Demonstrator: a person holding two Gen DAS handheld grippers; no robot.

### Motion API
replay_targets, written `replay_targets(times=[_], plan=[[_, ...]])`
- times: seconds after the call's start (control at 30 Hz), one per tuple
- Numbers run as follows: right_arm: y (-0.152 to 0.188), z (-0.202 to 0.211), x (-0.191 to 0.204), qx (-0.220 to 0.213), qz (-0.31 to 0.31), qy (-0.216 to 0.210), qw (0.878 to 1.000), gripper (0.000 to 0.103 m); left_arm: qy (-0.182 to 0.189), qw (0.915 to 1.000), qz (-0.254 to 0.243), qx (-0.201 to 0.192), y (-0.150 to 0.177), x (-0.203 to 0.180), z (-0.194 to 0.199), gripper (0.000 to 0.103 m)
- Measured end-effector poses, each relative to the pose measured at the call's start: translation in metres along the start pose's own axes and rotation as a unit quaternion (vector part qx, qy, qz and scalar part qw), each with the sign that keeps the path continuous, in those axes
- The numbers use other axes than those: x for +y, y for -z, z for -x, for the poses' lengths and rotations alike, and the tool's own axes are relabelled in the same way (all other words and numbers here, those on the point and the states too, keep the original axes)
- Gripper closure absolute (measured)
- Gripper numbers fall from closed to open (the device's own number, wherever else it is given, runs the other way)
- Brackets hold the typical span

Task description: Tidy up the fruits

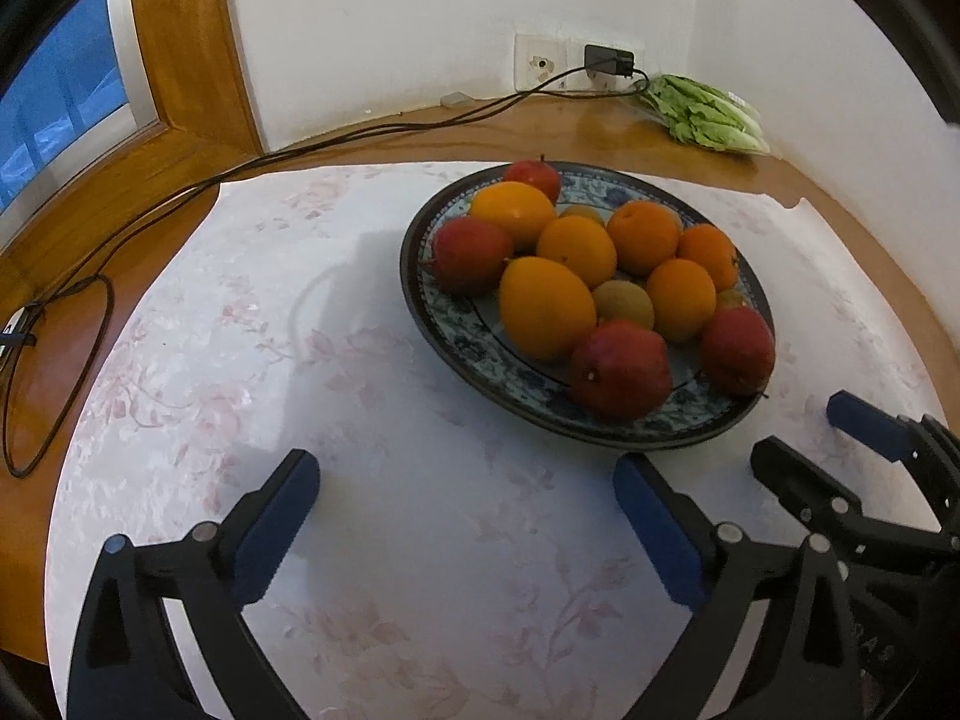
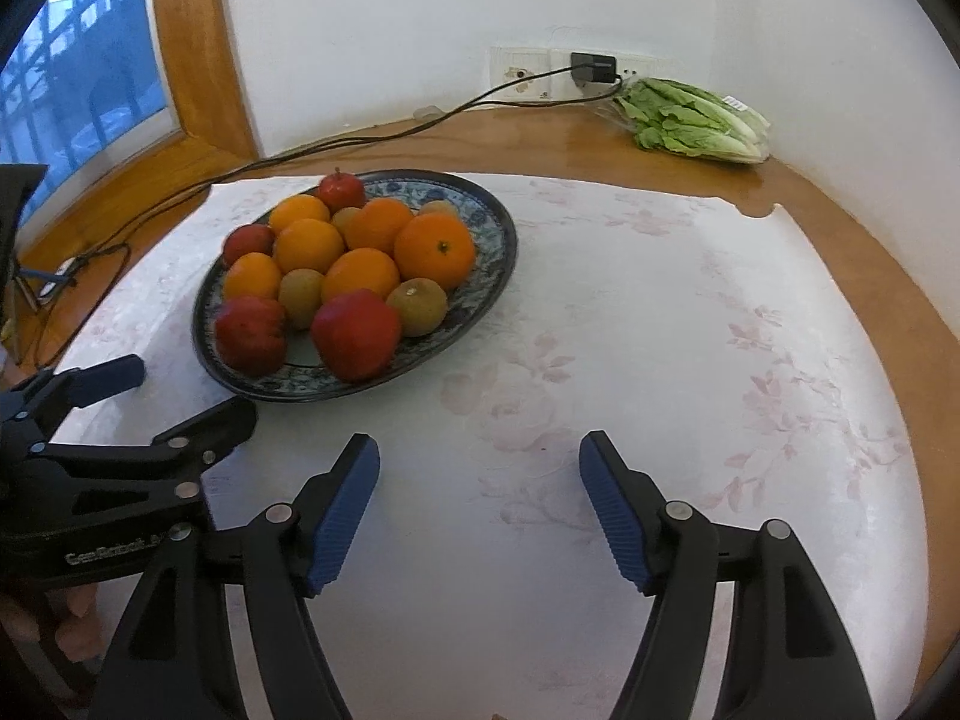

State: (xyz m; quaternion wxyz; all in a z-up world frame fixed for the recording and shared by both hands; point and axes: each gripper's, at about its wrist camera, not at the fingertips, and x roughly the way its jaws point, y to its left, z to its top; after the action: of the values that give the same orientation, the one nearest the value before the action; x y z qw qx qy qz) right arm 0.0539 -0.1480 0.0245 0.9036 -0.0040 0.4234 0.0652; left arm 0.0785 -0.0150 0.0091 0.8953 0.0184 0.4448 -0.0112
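A blue-patterned plate [image 1: 480, 354] holds several oranges [image 1: 543, 315], red apples [image 1: 621, 369] and kiwis [image 1: 624, 303]. The same plate [image 2: 498, 240] shows in the right wrist view with oranges [image 2: 433, 249], apples [image 2: 355, 333] and kiwis [image 2: 418, 306]. My left gripper [image 1: 468, 474] is open and empty, low over the cloth in front of the plate. My right gripper [image 2: 480, 456] is open and empty, to the right of the plate. The right gripper [image 1: 798, 432] also shows in the left view, and the left gripper [image 2: 192, 390] in the right view.
A white floral cloth [image 2: 630, 360] covers the round wooden table [image 2: 828, 210]. A bagged lettuce [image 2: 696, 120] lies at the back right by the wall. A black charger cable [image 1: 180, 192] runs from the wall socket [image 1: 606, 63] along the left edge. A window [image 1: 54, 120] is at left.
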Motion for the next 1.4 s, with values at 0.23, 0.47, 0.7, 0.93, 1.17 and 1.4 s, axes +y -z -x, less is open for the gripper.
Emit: replay_targets(times=[0.23,0.47,0.7,0.93,1.17,1.4], plan=[[0.0003,-0.0004,0.0007,-0.001,0.004,0.005,1.0,0.031,0.002,1.0,-0.002,-0.008,0.0016,0.0017,0.0005,0.0],[-0.0002,-0.0002,0.0005,-0.001,0.005,0.005,1.0,0.031,0.002,1.0,-0.002,-0.009,0.0013,0.0018,0.0003,0.0],[-0.0001,0.0001,0.0005,-0.001,0.005,0.005,1.0,0.031,0.002,1.0,-0.002,-0.009,0.0015,0.0019,0.0003,0.0],[0.0001,0.0,0.0008,-0.001,0.005,0.005,1.0,0.031,0.002,1.0,-0.002,-0.009,0.0017,0.0019,0.0002,0.001],[0.0001,-0.0004,0.001,-0.002,0.005,0.006,1.0,0.031,0.002,1.0,-0.002,-0.009,0.0021,0.002,0.0002,0.0],[0.0004,0.0001,0.001,-0.002,0.005,0.006,1.0,0.031,0.002,1.0,-0.002,-0.009,0.0024,0.0019,0.0002,0.0]])
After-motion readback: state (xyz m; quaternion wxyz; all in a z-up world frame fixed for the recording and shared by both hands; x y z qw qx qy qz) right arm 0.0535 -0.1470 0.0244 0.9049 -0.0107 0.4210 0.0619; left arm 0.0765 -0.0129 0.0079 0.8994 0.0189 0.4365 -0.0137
